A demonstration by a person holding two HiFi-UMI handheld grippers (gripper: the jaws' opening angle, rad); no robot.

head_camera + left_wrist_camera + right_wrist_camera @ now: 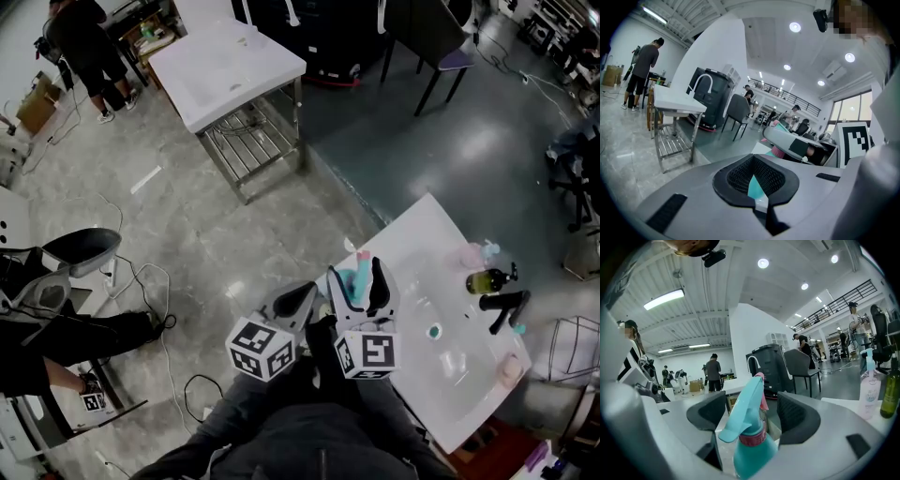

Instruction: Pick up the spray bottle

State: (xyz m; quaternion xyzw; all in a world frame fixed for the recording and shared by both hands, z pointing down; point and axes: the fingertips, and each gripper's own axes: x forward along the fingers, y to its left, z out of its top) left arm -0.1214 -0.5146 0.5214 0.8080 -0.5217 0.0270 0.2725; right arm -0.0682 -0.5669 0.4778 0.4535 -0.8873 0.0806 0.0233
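The teal spray bottle [351, 279] with a pink collar stands upright at the near corner of the white sink counter [422, 244]. My right gripper [359, 272] is open around it, one jaw on each side. In the right gripper view the bottle [750, 427] fills the space between the jaws of the right gripper [752, 411], and a gap shows beside its trigger head on both sides. My left gripper [298, 300] hangs just left of the counter, over the floor, with nothing in it. In the left gripper view the pads of the left gripper [757, 183] meet.
On the counter's far side stand an olive bottle [487, 279], a pale bottle [473, 253], a black faucet [506, 307] and a pink cup [511, 367]. A second white sink stand [225, 61], a dark chair [431, 37], floor cables [159, 319] and a person [89, 47] are further off.
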